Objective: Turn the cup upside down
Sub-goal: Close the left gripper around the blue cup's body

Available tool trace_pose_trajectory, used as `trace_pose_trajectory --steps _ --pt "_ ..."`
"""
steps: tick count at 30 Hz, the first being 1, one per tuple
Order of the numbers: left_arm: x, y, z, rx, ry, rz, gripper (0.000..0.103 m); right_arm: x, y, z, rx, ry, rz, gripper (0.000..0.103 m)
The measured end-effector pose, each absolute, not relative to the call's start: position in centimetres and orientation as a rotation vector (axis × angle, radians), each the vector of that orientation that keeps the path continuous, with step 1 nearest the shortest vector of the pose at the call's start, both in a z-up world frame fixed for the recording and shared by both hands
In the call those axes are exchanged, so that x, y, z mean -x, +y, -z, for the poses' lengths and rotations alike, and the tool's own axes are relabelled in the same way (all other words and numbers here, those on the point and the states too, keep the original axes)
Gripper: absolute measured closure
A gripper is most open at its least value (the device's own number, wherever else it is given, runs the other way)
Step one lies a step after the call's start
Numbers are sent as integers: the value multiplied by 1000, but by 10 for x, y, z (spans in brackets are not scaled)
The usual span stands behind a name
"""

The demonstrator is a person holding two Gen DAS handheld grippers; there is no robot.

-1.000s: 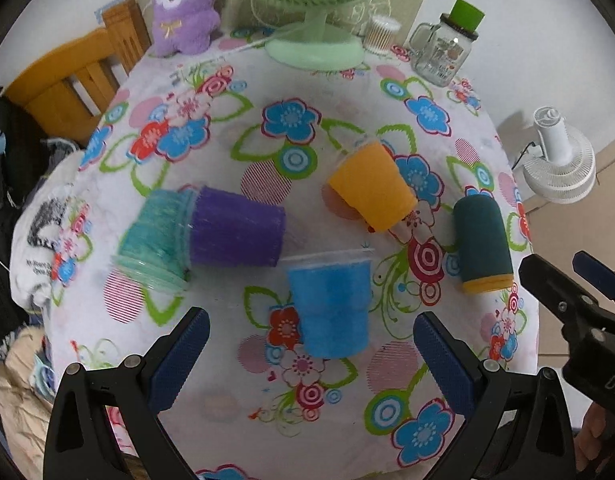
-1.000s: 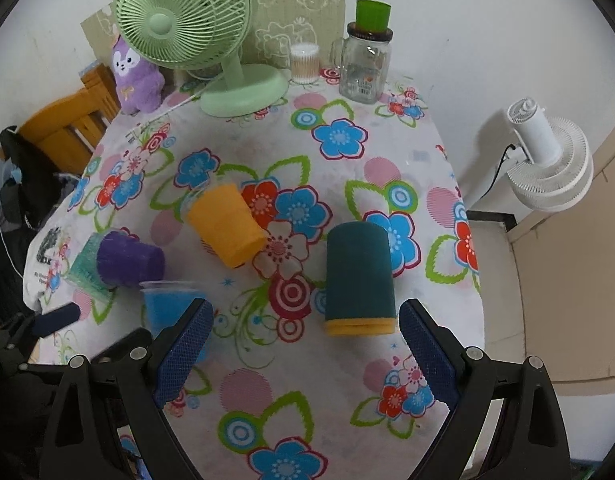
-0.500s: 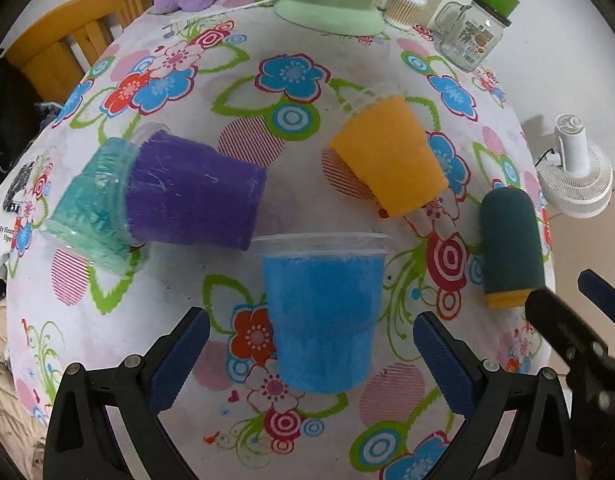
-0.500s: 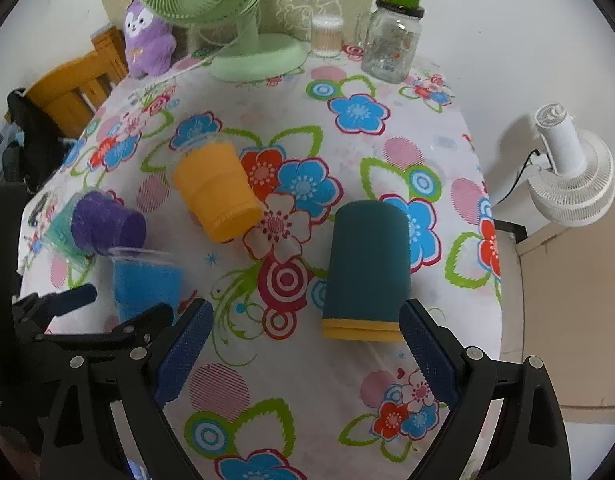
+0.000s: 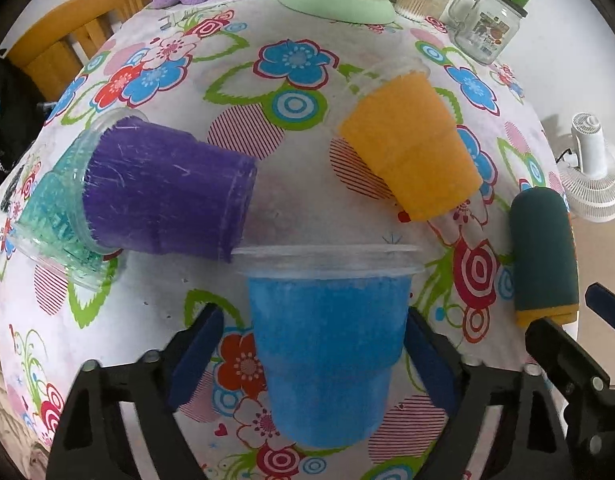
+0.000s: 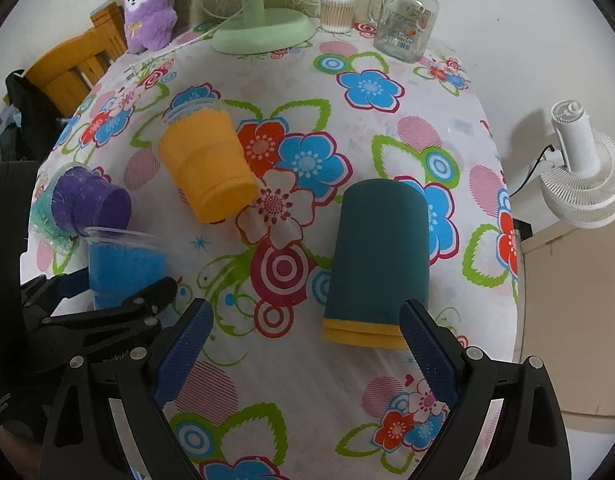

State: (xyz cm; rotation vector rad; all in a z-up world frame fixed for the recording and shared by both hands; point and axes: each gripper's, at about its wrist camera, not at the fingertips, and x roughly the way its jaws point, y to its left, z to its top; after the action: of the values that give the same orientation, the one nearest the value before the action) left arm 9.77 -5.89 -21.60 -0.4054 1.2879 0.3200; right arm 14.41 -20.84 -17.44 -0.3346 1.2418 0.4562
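A blue cup [image 5: 327, 344] stands upright on the flowered tablecloth [image 5: 299, 184], clear rim on top. My left gripper [image 5: 311, 360] is open with the cup between its blue pads; a gap still shows on the left side. The cup also shows in the right wrist view [image 6: 123, 268] with the left gripper [image 6: 107, 296] around it. My right gripper [image 6: 303, 356] is open and empty, just in front of a dark green cup [image 6: 379, 256] lying on its side.
An orange cup [image 5: 411, 148] and a purple cup [image 5: 163, 192] nested in a teal cup [image 5: 51, 216] lie on their sides. A green fan base [image 6: 263, 32], a glass jar [image 6: 411, 20], a swab box [image 6: 337, 12] and a purple plush [image 6: 147, 12] stand at the back.
My left gripper has moved forward so the blue cup now sits between its pads. My right gripper has moved a little closer to the dark green cup.
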Motion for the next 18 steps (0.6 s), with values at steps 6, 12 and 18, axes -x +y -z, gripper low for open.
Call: trace_pose_trajectory --steps 6,12,18 --pt "-93 -63 215 448 1288 -307 40 -144 -208 175 328 1247 -461 7" --pt "-82 -64 210 453 1283 -306 40 -139 -207 173 327 1246 -466 7" --pt "-65 -68 211 460 1303 -263 40 -130 -207 179 345 1262 -463 7"
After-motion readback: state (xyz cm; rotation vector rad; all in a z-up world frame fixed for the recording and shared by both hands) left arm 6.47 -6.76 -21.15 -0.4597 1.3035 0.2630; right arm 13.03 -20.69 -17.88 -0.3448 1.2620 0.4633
